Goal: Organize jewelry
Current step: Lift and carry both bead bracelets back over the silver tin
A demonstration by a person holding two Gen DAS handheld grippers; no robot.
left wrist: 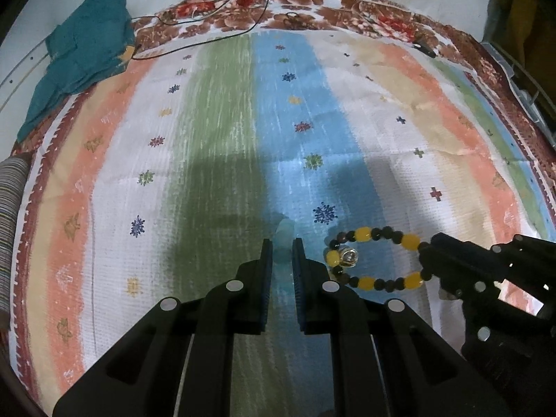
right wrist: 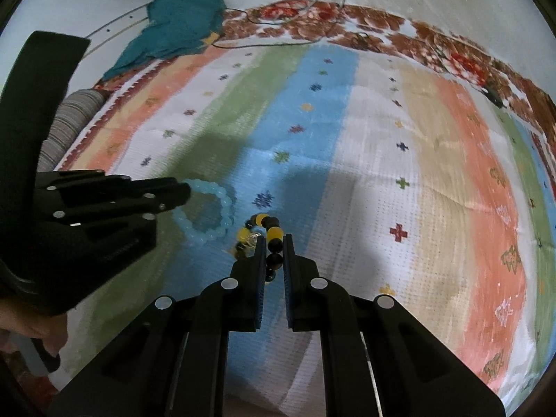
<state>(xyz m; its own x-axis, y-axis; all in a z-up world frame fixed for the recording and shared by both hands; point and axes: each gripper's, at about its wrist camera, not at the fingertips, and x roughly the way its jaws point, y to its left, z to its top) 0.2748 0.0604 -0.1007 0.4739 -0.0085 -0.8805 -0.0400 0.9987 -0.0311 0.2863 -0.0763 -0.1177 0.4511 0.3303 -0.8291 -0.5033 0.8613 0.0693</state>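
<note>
A pale blue translucent bead bracelet (left wrist: 284,229) is pinched between the pads of my left gripper (left wrist: 281,243), which is shut on it. From the right wrist view this bracelet (right wrist: 226,205) hangs as a loop from the left gripper (right wrist: 186,191). A bracelet of yellow and black beads with a silver bell (left wrist: 363,233) is held at its right end by my right gripper (left wrist: 425,260). In its own view the right gripper (right wrist: 274,239) is shut on the black beads, and the bead bracelet (right wrist: 259,220) extends past the tips. Both bracelets hang close together over the blue stripe.
A striped cloth (left wrist: 382,121) with a brown floral border covers the surface. A teal garment (left wrist: 87,45) lies at the far left corner beside thin wires (left wrist: 208,34). A striped roll (left wrist: 10,226) sits at the left edge. A hand (right wrist: 27,326) holds the left gripper.
</note>
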